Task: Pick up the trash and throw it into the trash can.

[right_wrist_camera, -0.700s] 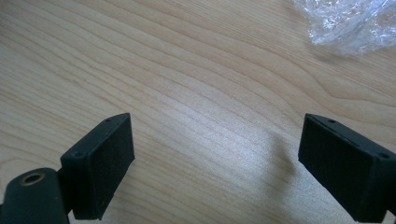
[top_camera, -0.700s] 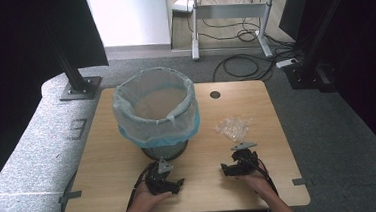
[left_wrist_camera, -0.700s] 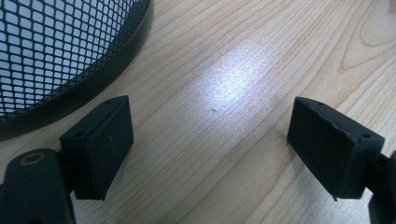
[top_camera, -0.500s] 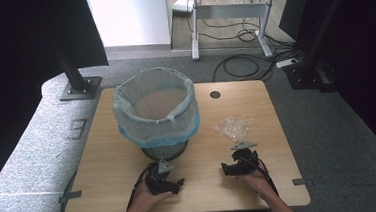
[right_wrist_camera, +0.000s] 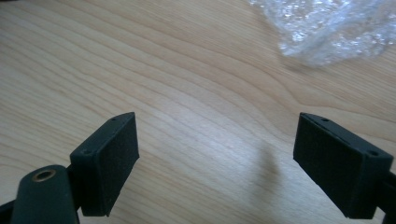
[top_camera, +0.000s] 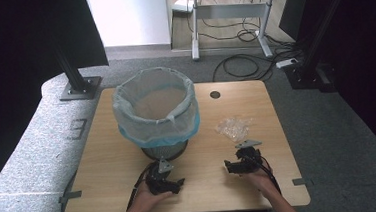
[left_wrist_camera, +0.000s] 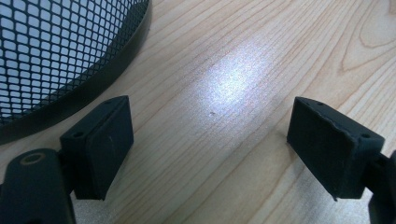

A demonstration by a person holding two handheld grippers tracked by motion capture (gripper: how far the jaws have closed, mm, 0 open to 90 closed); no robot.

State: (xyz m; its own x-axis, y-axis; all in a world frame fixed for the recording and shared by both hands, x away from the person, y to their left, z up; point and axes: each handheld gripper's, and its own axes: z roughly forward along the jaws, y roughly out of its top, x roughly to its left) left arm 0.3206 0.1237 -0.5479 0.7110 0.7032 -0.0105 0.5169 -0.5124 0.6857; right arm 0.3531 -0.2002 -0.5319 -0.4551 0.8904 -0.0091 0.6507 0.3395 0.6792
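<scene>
Both black tongs, left (top_camera: 174, 185) and right (top_camera: 232, 166), carry grey triangular plates, trailing cables and flat screw-holed pads

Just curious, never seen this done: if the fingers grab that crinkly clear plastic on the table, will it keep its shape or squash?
The clear plastic looks thin and crumpled, so it would probably squash and flop rather than hold shape. It seems very light and might slide on the smooth wooden table if pushed. Its glossy surface could slip between fingers.

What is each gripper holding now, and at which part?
Nothing. The left gripper and the right gripper are both open, with bare table between the jaws.
</scene>
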